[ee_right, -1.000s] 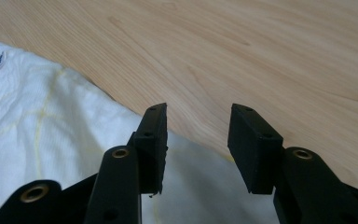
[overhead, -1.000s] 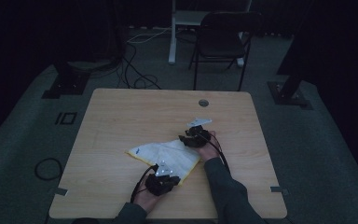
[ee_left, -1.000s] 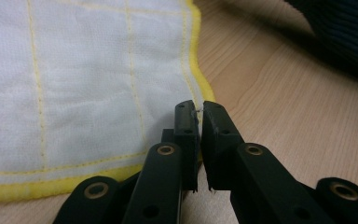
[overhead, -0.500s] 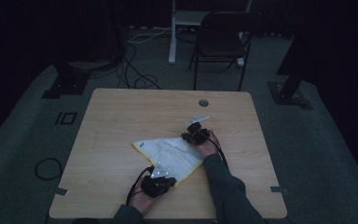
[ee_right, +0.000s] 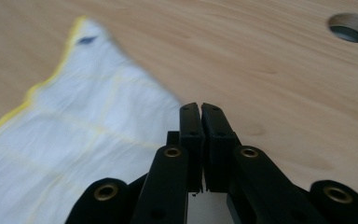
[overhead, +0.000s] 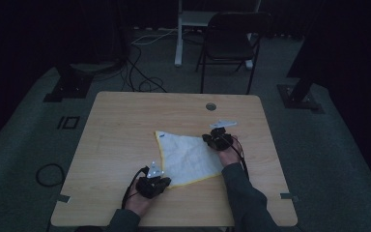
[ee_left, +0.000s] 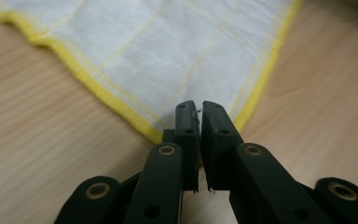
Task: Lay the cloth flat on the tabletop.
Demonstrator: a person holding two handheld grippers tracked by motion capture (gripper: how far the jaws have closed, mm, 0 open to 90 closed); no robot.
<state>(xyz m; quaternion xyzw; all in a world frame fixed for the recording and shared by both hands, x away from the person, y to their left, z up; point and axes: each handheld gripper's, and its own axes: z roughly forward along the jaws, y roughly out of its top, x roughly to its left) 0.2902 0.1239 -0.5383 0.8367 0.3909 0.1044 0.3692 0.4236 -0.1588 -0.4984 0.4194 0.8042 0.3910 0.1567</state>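
Dark carpeted floor surrounds a light wooden table (overhead: 125, 125), behind which a black folding chair (overhead: 229, 43) and loose cables (overhead: 140, 72) are seen. On the table, toward the person's side and right of centre, a white cloth (overhead: 188, 155) with a yellow hem is spread flat; a small blue tag (overhead: 161, 136) is seen at its far left corner. A round cable hole (overhead: 210, 106) is set in the tabletop near the far edge, well apart from the cloth.

The cloth's near left corner is pinched by the left gripper (ee_left: 199, 112), whose jaws are closed to a narrow slit on the hemmed corner, a thread of fabric being visible between the tips. In the high view this gripper (overhead: 160, 180) is seen at the cloth's near corner, held by the left hand (overhead: 140, 200).

The right gripper (ee_right: 200, 109) is clamped on the cloth's right corner, its jaws having just been closing; white fabric is seen running under and between them. In the high view it (overhead: 211, 140) is found at the cloth's right edge, held by the right hand (overhead: 229, 153)
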